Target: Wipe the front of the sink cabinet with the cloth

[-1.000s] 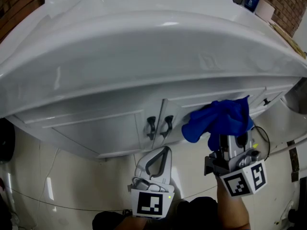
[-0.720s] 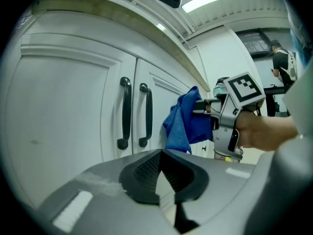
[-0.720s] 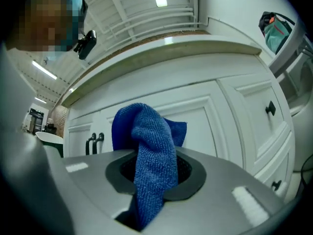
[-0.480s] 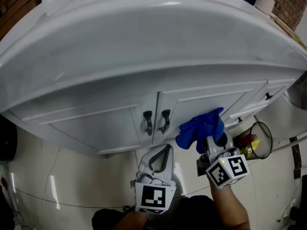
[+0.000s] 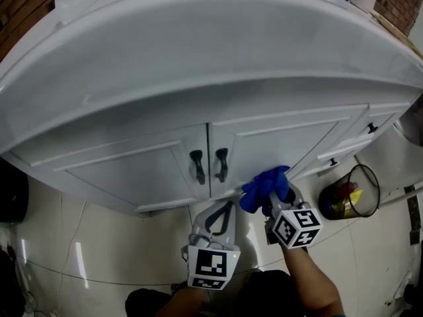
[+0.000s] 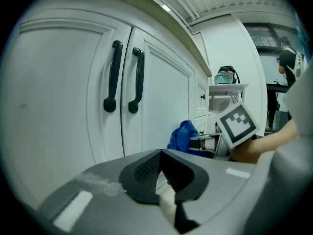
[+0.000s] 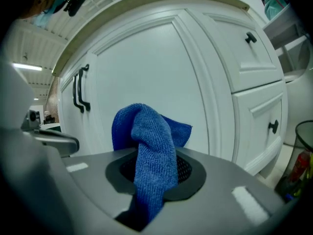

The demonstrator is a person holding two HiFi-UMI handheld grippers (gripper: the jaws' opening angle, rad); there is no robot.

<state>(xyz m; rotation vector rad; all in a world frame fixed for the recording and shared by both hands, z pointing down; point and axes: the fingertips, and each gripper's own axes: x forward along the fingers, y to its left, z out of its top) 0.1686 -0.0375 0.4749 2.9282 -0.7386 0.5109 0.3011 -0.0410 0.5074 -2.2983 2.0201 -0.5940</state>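
Observation:
The white sink cabinet has two doors with black handles under a wide white basin. A blue cloth is bunched against the bottom of the right door, and my right gripper is shut on it. In the right gripper view the cloth hangs out of the jaws in front of the right door panel. My left gripper hangs below the doors with its jaws shut and nothing in them. In the left gripper view the handles are near and the cloth shows to the right.
Drawers with small black knobs lie to the right of the doors. A wire waste bin with colourful rubbish stands on the pale tiled floor at the right. A thin cable crosses the floor at the left.
My right gripper has carried the cloth down and to the left, from the upper part of the right door to its bottom edge. The left gripper has stayed in place.

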